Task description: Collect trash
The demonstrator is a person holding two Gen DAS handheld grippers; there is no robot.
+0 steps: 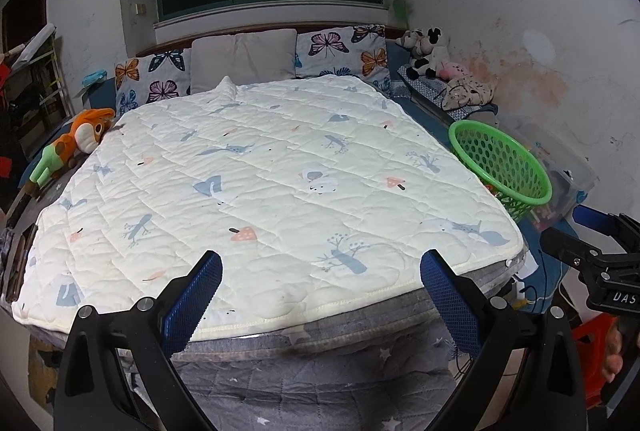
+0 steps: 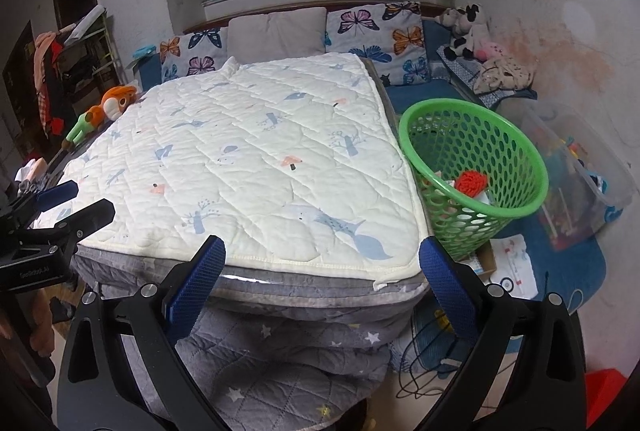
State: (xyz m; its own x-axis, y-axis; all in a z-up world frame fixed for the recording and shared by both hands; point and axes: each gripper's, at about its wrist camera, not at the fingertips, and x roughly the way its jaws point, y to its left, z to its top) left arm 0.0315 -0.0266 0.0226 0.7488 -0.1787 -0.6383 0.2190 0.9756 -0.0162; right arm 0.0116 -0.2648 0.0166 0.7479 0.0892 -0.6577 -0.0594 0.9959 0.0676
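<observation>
Both units, the left hand-held gripper [image 1: 320,279] and the right hand-held gripper [image 2: 322,265], are spread wide and hold nothing. The quilt [image 1: 260,167] on the bed shows no loose trash. One green basket [image 2: 476,167] stands beside the bed and holds one red item [image 2: 472,183] with pale scraps. Judged stage: collection complete or nearly so. Next: scan for remaining litter.

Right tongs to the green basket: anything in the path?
Nothing visible blocks it. The right tongs are open and empty over the foot of the bed; the green basket sits to their right, beside the white quilt, its mouth open toward them. Red and white items already lie inside.
</observation>
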